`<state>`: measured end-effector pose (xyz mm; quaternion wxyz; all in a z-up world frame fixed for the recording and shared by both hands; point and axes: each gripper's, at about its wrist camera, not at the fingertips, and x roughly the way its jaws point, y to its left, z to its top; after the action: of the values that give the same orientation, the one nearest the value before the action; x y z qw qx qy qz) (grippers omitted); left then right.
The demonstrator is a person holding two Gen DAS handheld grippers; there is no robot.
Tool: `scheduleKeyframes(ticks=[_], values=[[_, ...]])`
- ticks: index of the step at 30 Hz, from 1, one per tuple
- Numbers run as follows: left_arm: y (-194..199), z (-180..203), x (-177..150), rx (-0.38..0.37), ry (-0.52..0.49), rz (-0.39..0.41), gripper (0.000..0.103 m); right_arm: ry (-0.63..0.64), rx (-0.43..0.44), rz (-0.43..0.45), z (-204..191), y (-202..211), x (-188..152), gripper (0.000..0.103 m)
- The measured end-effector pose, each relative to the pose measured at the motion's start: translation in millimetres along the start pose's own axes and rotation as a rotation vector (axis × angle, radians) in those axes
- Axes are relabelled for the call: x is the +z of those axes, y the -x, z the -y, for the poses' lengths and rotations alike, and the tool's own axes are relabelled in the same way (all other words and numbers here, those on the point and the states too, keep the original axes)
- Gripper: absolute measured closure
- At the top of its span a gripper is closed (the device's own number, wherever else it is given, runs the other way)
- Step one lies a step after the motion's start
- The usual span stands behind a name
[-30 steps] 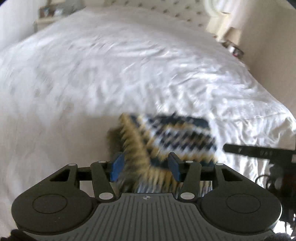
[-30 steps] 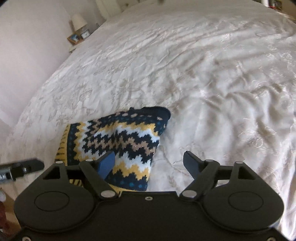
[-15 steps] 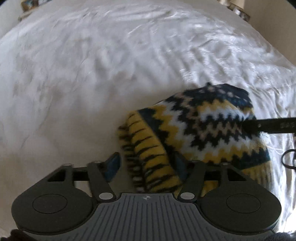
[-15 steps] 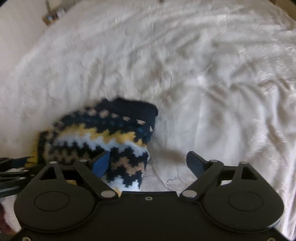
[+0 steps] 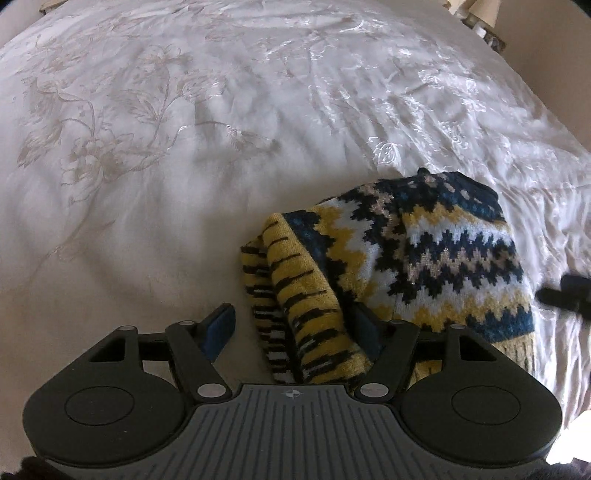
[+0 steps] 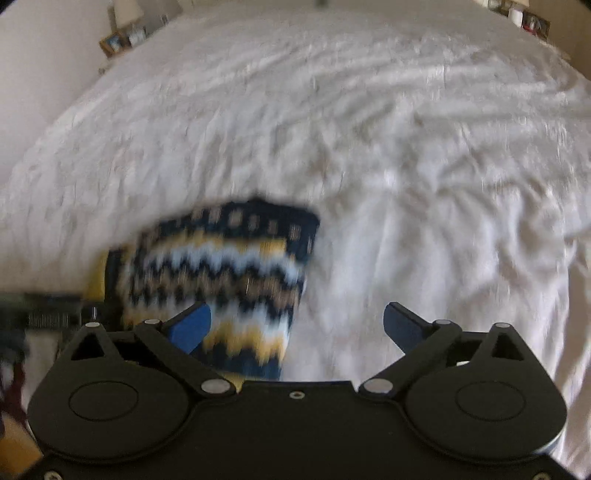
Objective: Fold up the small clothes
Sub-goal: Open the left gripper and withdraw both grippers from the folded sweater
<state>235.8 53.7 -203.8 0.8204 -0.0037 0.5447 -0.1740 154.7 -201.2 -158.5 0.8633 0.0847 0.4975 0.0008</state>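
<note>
A small knitted garment [image 5: 424, 258] with navy, yellow and white zigzag bands lies folded on the white bed. Its yellow-and-black ribbed edge [image 5: 310, 314] lies loose between the wide-open jaws of my left gripper [image 5: 291, 328], which hold nothing. In the right wrist view the garment [image 6: 221, 273] is blurred and lies at the lower left. My right gripper [image 6: 295, 328] is open and empty; its left fingertip [image 6: 188, 326] is over the garment's near edge.
The white embroidered bedspread [image 5: 184, 129] fills both views. A bedside table with picture frames [image 6: 122, 38] stands at the far left, small items [image 6: 528, 18] at the far right. The other gripper's dark tip [image 5: 565, 295] shows at the right edge.
My left gripper has opened and let go of the garment's ribbed edge, and the garment now lies on the bed. My right gripper stayed open and shifted over the garment.
</note>
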Motion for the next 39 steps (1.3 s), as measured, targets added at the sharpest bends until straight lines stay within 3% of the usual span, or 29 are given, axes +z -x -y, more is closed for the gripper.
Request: scheduleKeyframes(ticks=[5, 11, 19, 25, 30, 34, 37, 39], values=[[-1.3, -2.4, -0.6, -0.012, -0.023, 0.002, 0.033, -0.036, -0.022, -0.143, -12.2, -28.5, -31.7, 0.003], [4.6, -4.0, -5.8, -0.025, -0.038, 0.018, 0.033, -0.117, -0.016, -0.128, -6.6, -24.8, -49.8, 0.002], [62.0, 2.1, -6.7, -0.002, -0.059, 0.159, 0.036, -0.093, -0.035, 0.054, -11.8, 32.4, -39.3, 0.001], [120.6, 22.3, -11.9, 0.189, -0.051, 0.27, 0.036, -0.058, -0.037, 0.159, -25.5, 75.1, -32.6, 0.001], [156.2, 39.4, -18.7, 0.283, -0.043, 0.295, 0.036, -0.017, 0.018, 0.243, -38.6, 107.2, -32.6, 0.001], [175.9, 47.0, -29.0, 0.251, -0.032, 0.307, 0.036, 0.001, 0.044, 0.331, -50.5, 134.4, -38.1, 0.001], [184.4, 52.5, -39.8, 0.203, -0.019, 0.282, 0.036, -0.018, -0.011, 0.398, -57.6, 152.6, -47.5, 0.001], [184.7, 55.9, -46.5, 0.201, -0.016, 0.258, 0.036, -0.013, -0.024, 0.386, -60.8, 158.6, -53.6, 0.001]])
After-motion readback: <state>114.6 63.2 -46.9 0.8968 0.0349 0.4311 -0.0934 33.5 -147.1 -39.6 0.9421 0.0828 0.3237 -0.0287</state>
